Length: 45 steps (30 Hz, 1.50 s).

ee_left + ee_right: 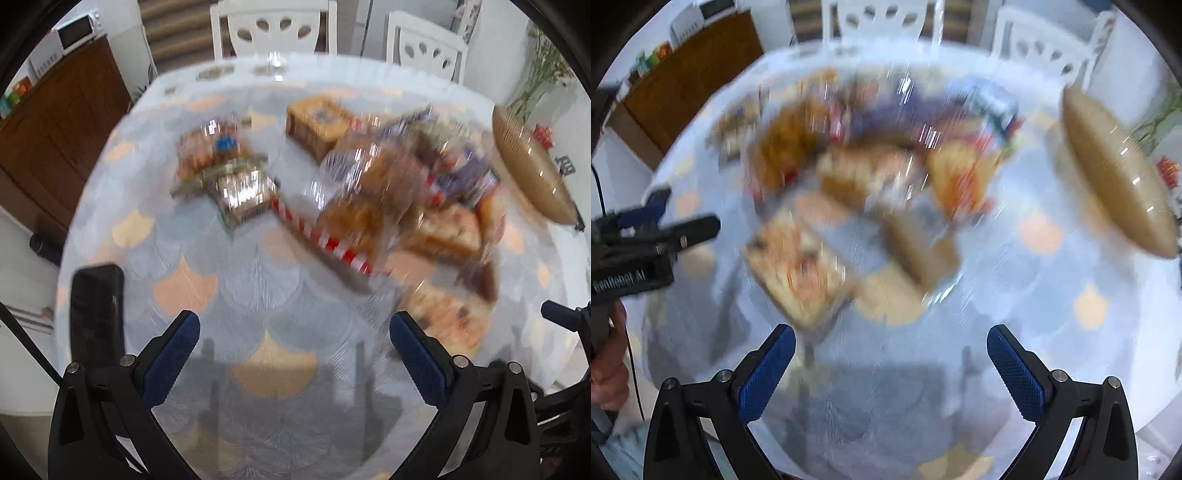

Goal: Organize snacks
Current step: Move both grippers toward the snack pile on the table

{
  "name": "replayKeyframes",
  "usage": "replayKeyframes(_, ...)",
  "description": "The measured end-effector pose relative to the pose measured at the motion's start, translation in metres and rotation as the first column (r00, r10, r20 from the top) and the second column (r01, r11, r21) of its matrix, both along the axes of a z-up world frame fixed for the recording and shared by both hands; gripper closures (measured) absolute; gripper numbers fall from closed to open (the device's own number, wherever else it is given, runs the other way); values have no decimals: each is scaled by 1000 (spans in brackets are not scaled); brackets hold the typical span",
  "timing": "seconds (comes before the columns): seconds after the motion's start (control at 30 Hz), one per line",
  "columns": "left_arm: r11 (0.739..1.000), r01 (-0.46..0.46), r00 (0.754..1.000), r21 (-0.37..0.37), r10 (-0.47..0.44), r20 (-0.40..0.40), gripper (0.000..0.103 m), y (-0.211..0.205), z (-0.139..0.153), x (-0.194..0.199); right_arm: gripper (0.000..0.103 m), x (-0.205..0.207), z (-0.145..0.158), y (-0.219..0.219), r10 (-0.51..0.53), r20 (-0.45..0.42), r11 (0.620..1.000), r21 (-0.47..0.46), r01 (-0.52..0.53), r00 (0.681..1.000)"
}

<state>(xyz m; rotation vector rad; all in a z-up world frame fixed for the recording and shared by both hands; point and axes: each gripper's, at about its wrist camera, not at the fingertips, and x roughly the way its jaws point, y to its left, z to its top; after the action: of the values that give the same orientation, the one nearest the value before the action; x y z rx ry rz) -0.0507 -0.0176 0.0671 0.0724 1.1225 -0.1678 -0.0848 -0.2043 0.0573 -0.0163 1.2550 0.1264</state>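
I am holding my left gripper (pixel 295 332) above the near edge of the counter (pixel 258 295), its blue pads spread wide with nothing between them. My right gripper (pixel 891 349) is hovering the same way, released and empty, over bare cloth near the same edge.

The snacks are lying in a blurred heap toward the far right part of the counter: a red-and-white striped tray (pixel 325 236) is carrying clear-wrapped packets of brown pastries (pixel 369 177), with purple wrappers (pixel 472 170) behind them. A tan box (pixel 317 122) is sitting just beyond the tray. Well apart to the left, toward the far left side, two more packets (pixel 225 170) are lying together. A flat wrapped snack pack (pixel 801 273) is lying nearest my right gripper, just off the heap.

A gold dish (pixel 532 166) is standing near the right edge. A black phone (pixel 96 314) is resting by the left edge. Motion blur is hiding labels.
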Motion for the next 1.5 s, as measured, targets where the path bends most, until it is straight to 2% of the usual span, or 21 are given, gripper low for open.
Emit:
replayKeyframes(0.1,999,-8,999,-31,9,53,1,-1,28,4,0,-8,27,-5,-62,56,998,37,60,997)
replayKeyframes(0.17,999,-15,996,-33,18,85,1,-3,41,4,0,19,37,-11,-84,51,996,29,83,995)
replayKeyframes(0.3,999,-29,993,-43,33,109,1,-1,51,16,0,29,49,1,-87,61,996,13,87,994)
replayKeyframes(0.53,999,-15,996,-43,18,83,1,1,44,25,0,29,52,4,-56,86,998,-19,58,995)
replayKeyframes(1.5,999,2,999,-36,0,39,1,-4,32,37,0,47,36,1,-73,38,997,-15,74,997)
